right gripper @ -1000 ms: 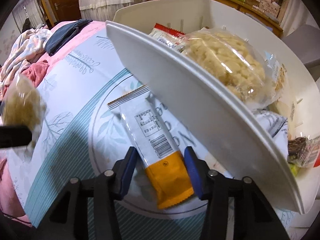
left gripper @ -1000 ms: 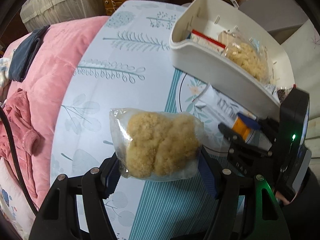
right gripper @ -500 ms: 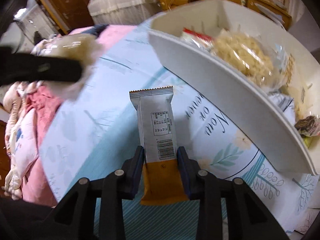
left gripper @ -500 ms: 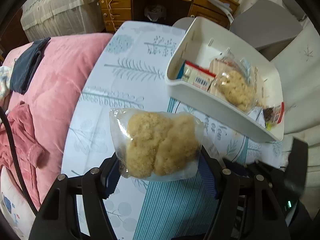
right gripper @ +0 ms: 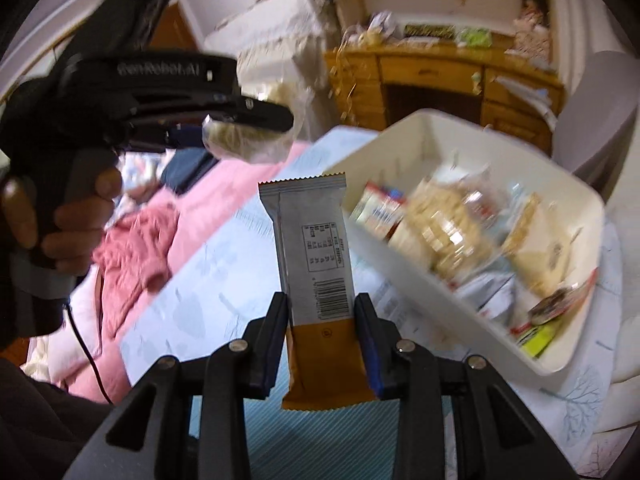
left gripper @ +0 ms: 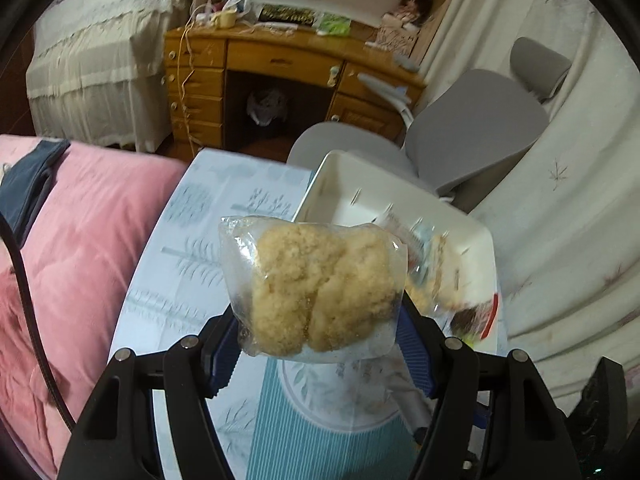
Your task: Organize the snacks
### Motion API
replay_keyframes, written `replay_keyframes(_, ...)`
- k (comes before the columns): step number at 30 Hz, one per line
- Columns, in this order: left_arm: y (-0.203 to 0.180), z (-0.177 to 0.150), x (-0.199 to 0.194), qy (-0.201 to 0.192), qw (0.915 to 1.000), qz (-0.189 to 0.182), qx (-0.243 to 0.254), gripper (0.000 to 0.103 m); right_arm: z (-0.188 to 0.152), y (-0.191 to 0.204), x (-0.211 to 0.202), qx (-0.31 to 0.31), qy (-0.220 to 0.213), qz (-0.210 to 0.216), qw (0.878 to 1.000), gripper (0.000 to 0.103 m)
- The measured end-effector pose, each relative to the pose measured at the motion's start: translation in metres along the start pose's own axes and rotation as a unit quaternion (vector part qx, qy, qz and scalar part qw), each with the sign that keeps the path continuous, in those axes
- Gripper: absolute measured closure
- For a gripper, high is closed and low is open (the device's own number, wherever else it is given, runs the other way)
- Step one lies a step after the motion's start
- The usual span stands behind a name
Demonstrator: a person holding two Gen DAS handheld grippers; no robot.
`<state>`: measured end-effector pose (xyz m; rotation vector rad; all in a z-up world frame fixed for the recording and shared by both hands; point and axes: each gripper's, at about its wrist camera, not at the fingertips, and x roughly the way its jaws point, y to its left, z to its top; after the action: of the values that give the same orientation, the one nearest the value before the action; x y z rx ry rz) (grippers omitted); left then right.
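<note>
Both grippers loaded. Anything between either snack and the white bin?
Nothing visible. The left gripper holds the clear-bagged snack and the right gripper the bar, both above the table; the bin is open-topped.

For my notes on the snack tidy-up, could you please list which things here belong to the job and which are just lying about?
Job: crumbly bag in left tool; bar in right tool; white bin of snacks.

Lying about: pink quilt, desk, grey chair, navy cloth.
</note>
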<state>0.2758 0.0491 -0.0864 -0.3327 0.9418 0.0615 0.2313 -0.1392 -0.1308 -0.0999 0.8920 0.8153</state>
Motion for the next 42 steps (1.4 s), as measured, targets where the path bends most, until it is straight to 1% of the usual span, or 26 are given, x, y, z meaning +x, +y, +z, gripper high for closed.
replay_keyframes(3,-0.011,0.011,0.007,-0.008,0.9999,-0.013,0.003,0.035,0.007,-0.017,-0.012,0.016,-0.025,-0.021,0.999,0.068)
replay_keyframes(8,-0.030,0.022,0.025,-0.003,0.9996,-0.023,0.016,0.035,0.011,-0.049,-0.023,0.066,-0.057,-0.048,0.995,0.068)
replay_keyframes(10,-0.037,0.024,0.032,0.001,0.9994,-0.028,0.018,0.035,0.011,-0.063,-0.023,0.084,-0.053,-0.058,0.993,0.068)
replay_keyframes(13,-0.049,0.030,0.045,0.013,0.9992,-0.029,0.023,0.035,0.009,-0.085,-0.020,0.109,-0.045,-0.085,0.989,0.068)
replay_keyframes(17,-0.059,0.033,0.059,0.036,0.9988,-0.020,0.028,0.026,0.005,-0.112,-0.016,0.164,-0.036,-0.093,0.981,0.068)
replay_keyframes(18,-0.060,0.033,0.060,0.039,0.9986,-0.020,0.027,0.024,0.003,-0.116,-0.014,0.171,-0.030,-0.092,0.980,0.066)
replay_keyframes(19,-0.061,0.032,0.061,0.043,0.9984,-0.023,0.027,0.023,0.002,-0.121,-0.011,0.178,-0.020,-0.092,0.979,0.060)
replay_keyframes(20,-0.062,0.029,0.061,0.048,0.9982,-0.025,0.028,0.019,0.000,-0.124,-0.010,0.182,-0.016,-0.094,0.979,0.056)
replay_keyframes(21,-0.063,0.027,0.061,0.051,0.9979,-0.026,0.028,0.017,-0.002,-0.124,-0.010,0.185,-0.016,-0.095,0.978,0.053)
replay_keyframes(22,-0.063,0.023,0.061,0.055,0.9977,-0.027,0.029,0.016,-0.004,-0.124,-0.012,0.190,-0.017,-0.095,0.977,0.050)
replay_keyframes(25,-0.060,0.009,0.062,0.076,0.9964,-0.026,0.026,0.016,-0.011,-0.122,-0.016,0.208,-0.016,-0.089,0.974,0.045)
replay_keyframes(27,-0.057,-0.002,0.061,0.096,0.9946,-0.035,0.021,0.016,-0.016,-0.116,-0.021,0.219,-0.013,-0.089,0.972,0.042)
replay_keyframes(29,-0.056,-0.014,0.058,0.110,0.9927,-0.043,0.022,0.016,-0.022,-0.108,-0.025,0.228,-0.007,-0.091,0.969,0.042)
replay_keyframes(32,-0.053,-0.034,0.049,0.123,0.9904,-0.052,0.036,0.016,-0.032,-0.092,-0.029,0.233,0.006,-0.095,0.968,0.041)
replay_keyframes(36,-0.034,-0.061,0.028,0.131,0.9892,-0.054,0.037,0.016,-0.048,-0.064,-0.034,0.246,0.021,-0.102,0.964,0.041)
replay_keyframes(39,-0.011,-0.085,0.002,0.135,0.9889,-0.046,0.042,0.016,-0.065,-0.039,-0.036,0.273,0.035,-0.096,0.957,0.041)
replay_keyframes(42,0.009,-0.105,-0.020,0.140,0.9882,-0.033,0.053,0.016,-0.083,-0.011,-0.043,0.308,0.038,-0.089,0.946,0.041)
